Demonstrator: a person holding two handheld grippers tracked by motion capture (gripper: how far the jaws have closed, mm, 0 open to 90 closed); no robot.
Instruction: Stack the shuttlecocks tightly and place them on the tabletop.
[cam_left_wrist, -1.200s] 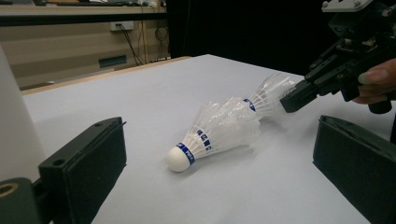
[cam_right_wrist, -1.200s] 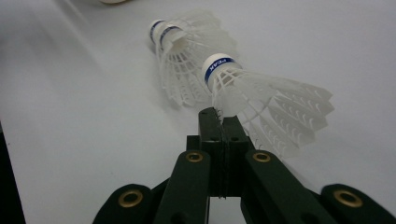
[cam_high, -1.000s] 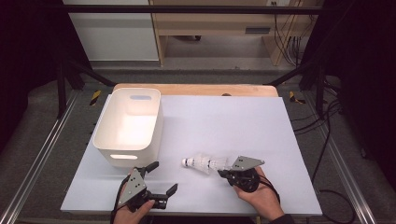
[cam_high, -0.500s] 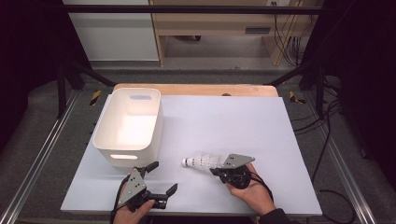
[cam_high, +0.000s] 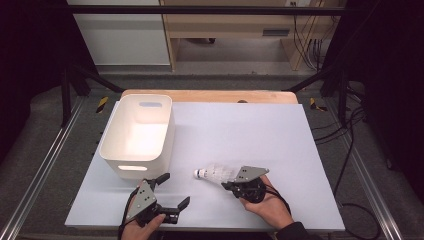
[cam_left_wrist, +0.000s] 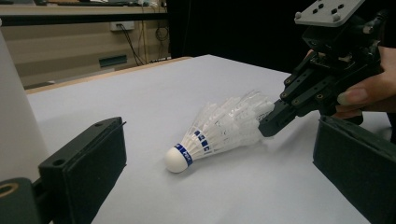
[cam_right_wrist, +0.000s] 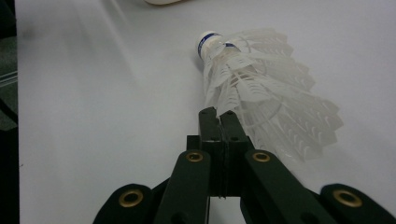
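Item 1, nearest: left hand-held gripper (cam_high: 172, 192), black, two-jawed, held low over the table's near edge, in front of the white bin. Jaws are spread wide with nothing between them.

Item 2: right hand-held gripper (cam_high: 228, 184), black with a grey three-cornered plate, to the right of the bin's near corner. Jaws are pressed flat together, pinching the skirt rim of the shuttlecock at its near side.

Item 3: white feathered shuttlecock with a blue band at its rounded cork (cam_left_wrist: 219, 128). It is lying on its side on the white table (cam_high: 250, 130), near the bin's front right corner, cork pointed toward the bin.

Item 4, farthest: white plastic rectangular bin with slot handles (cam_high: 164, 131), open-topped, upright on the table's left half, nothing seen inside.

Handling note: the step in hand is judged to be lifting the shuttlecock toward the bin. The feathers are thin and springy, so the pinch is best kept light and the lift slow, lest the skirt be crushed or slip free. The cork should be carried over the rim before release.
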